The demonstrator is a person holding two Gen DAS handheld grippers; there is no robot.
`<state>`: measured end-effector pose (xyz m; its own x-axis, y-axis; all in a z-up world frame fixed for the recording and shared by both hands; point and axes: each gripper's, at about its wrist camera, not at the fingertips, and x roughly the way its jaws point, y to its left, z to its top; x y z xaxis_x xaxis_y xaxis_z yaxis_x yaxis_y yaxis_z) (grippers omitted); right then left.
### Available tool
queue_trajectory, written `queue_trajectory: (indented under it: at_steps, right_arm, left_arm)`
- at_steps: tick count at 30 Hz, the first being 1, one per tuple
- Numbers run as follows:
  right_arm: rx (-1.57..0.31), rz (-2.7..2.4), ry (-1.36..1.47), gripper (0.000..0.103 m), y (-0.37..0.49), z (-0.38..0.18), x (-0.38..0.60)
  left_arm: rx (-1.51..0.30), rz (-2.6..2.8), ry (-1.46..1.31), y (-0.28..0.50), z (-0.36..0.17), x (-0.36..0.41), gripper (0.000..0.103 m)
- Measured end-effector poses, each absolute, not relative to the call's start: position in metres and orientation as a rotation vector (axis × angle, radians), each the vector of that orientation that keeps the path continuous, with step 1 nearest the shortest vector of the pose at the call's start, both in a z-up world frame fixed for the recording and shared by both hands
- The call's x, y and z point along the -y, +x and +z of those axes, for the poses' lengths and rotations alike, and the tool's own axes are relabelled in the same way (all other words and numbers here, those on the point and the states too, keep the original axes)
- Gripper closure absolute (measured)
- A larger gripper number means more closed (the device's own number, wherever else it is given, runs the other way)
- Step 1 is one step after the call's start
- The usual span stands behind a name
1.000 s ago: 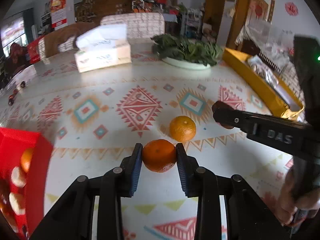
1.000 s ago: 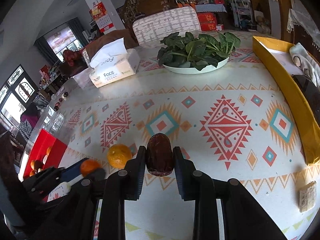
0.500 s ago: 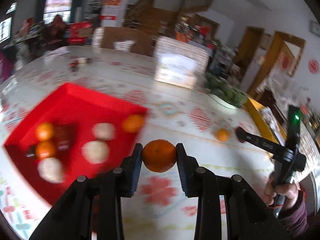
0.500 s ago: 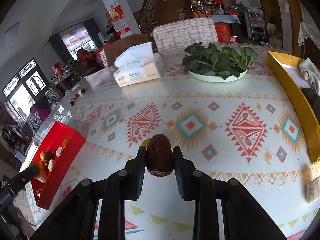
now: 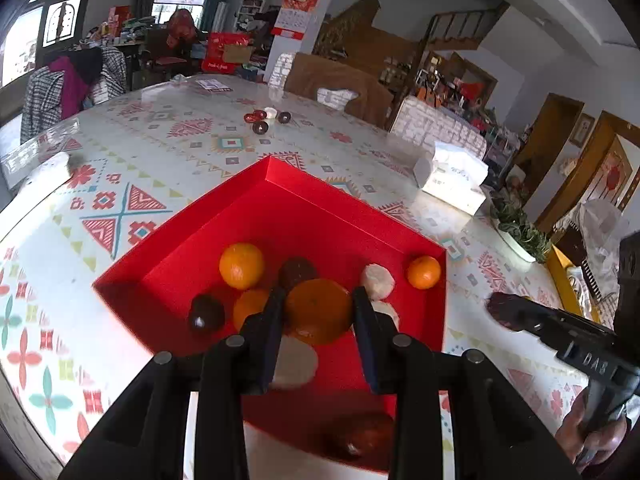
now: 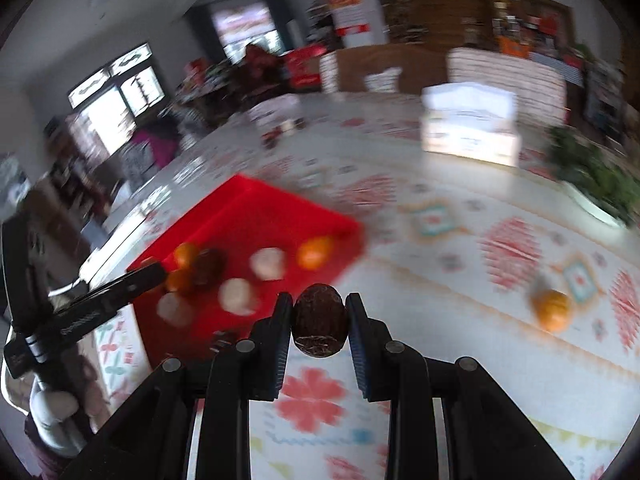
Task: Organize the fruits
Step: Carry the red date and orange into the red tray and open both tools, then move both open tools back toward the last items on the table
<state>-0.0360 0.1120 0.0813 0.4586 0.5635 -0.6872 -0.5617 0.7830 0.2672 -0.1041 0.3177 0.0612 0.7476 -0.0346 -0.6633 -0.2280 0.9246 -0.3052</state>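
Note:
My left gripper [image 5: 319,311] is shut on an orange [image 5: 319,309] and holds it above the red tray [image 5: 304,208]. The tray holds several oranges, dark brown fruits and pale round fruits. My right gripper [image 6: 319,326] is shut on a dark brown fruit [image 6: 319,326] and hangs over the patterned table just right of the red tray [image 6: 256,204]. It also shows in the left wrist view [image 5: 500,312], to the right of the tray. One orange [image 6: 553,309] lies on the table at the right. The right wrist view is blurred.
A tissue box [image 5: 452,182] and a white plate of greens [image 5: 518,232] stand beyond the tray. A yellow tray [image 5: 568,280] lies at the far right. Small dark and red fruits [image 5: 264,120] lie at the far side. Chairs ring the table.
My left gripper has carried the orange from the table to above the red tray. My right gripper has lifted the dark fruit and swung left toward the tray.

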Motion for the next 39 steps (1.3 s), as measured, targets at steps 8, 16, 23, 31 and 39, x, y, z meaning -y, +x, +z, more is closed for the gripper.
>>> queue_trajectory:
  at_steps: [8,16,23,31,39]
  right_arm:
    - [-0.905,0.750,-0.041,0.073,-0.016,0.066,-0.188]
    - [-0.942,0.761,-0.068,0.073,0.003,0.051,-0.223]
    - [-0.942,0.755,-0.067,0.073,0.010,0.046,-0.232]
    - [-0.918,0.760,-0.021,0.057,0.008,0.055,-0.227]
    - [-0.884,0.752,0.034,0.055,-0.013,0.070,-0.187]
  left_arm:
    - [-0.790,0.107,-0.390,-0.063,0.047,-0.337,0.070]
    - [-0.800,0.113,-0.408,-0.043,0.042,-0.354,0.070]
    - [-0.793,0.118,-0.431,-0.041,0.040,-0.361,0.063]
    - [-0.726,0.131,-0.474,-0.057,0.057,-0.368,0.044]
    - [-0.622,0.092,-0.484,-0.097,0.088,-0.344,0.035]
